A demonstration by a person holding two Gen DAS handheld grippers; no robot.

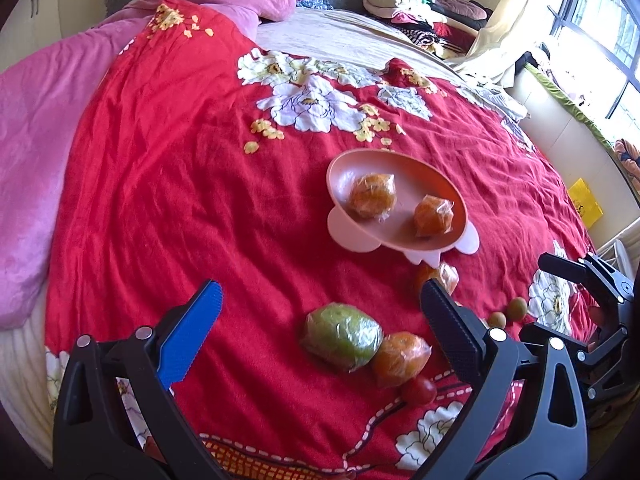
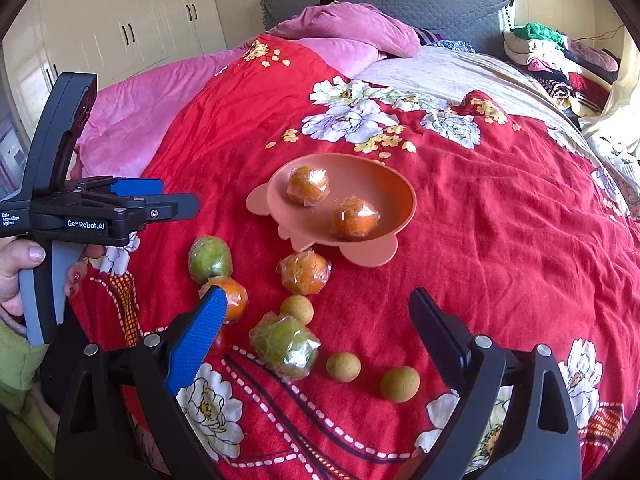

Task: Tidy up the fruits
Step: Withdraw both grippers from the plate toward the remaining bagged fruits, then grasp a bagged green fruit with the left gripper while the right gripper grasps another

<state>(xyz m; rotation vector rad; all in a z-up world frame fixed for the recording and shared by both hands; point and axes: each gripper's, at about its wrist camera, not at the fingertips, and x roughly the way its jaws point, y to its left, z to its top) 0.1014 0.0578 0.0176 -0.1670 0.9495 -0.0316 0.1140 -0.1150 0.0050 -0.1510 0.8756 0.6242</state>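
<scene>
A pink plate (image 1: 452,184) (image 2: 404,184) sits on the red bedspread and holds two plastic-wrapped oranges (image 1: 372,195) (image 2: 307,185). Loose fruit lies on the cover in front of the plate: a wrapped green fruit (image 1: 342,336) (image 2: 210,258), a wrapped orange (image 1: 400,358) (image 2: 234,296), a small red tomato (image 1: 419,390), another wrapped orange (image 2: 305,272), a second wrapped green fruit (image 2: 285,345) and three small brown round fruits (image 2: 400,383). My left gripper (image 1: 322,304) is open and empty above the green fruit. My right gripper (image 2: 316,310) is open and empty above the second green fruit.
The bedspread (image 1: 168,184) covers a bed with pink bedding (image 1: 32,152) on the left and a grey headboard (image 2: 420,4). Folded clothes (image 1: 424,4) are piled at the far right. A window (image 1: 600,28) and a white wardrobe (image 2: 120,20) flank the bed.
</scene>
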